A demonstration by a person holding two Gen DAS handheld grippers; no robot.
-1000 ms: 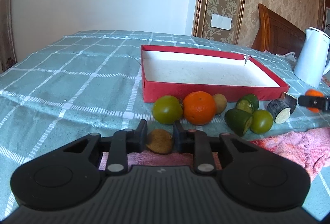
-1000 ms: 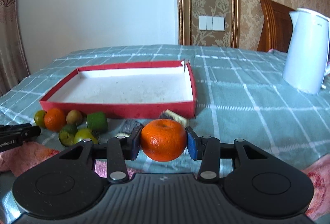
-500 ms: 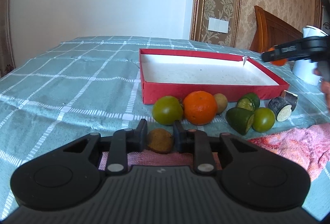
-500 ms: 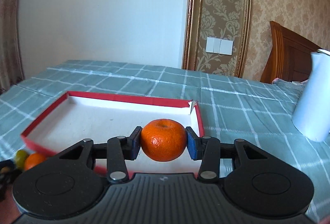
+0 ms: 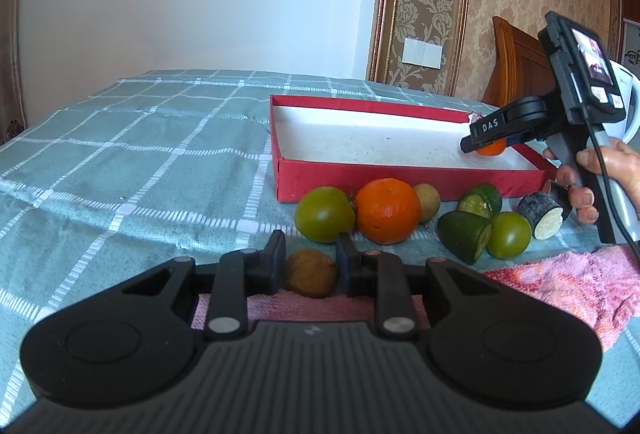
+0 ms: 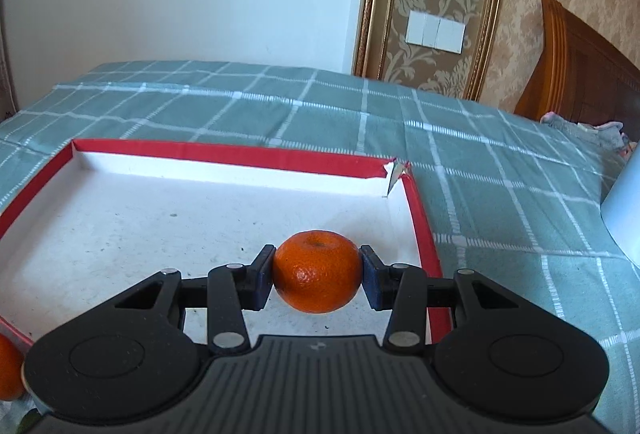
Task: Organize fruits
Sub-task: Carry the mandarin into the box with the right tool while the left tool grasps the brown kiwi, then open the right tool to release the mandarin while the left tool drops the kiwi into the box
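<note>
My right gripper (image 6: 317, 272) is shut on an orange (image 6: 317, 271) and holds it low over the right end of the red box (image 6: 248, 155), inside its rim. The same orange (image 5: 491, 147) and gripper (image 5: 486, 144) show in the left wrist view. My left gripper (image 5: 310, 260) brackets a brown kiwi (image 5: 310, 273) lying on the pink towel (image 5: 560, 286); small gaps show beside the fruit. In front of the box (image 5: 400, 180) lie a green tomato (image 5: 325, 214), an orange (image 5: 387, 211), a small brown fruit (image 5: 429, 197), green pieces (image 5: 464, 236), another green tomato (image 5: 509, 235) and a dark cut piece (image 5: 542, 216).
The teal checked cloth (image 5: 140, 162) covers the table. A white kettle (image 6: 624, 218) stands right of the box. A wooden chair back (image 6: 580, 66) and the wall lie behind.
My right gripper has carried the orange from beside the fruit row up and over the box, then lowered it inside the right end. My left gripper has stayed around the kiwi.
</note>
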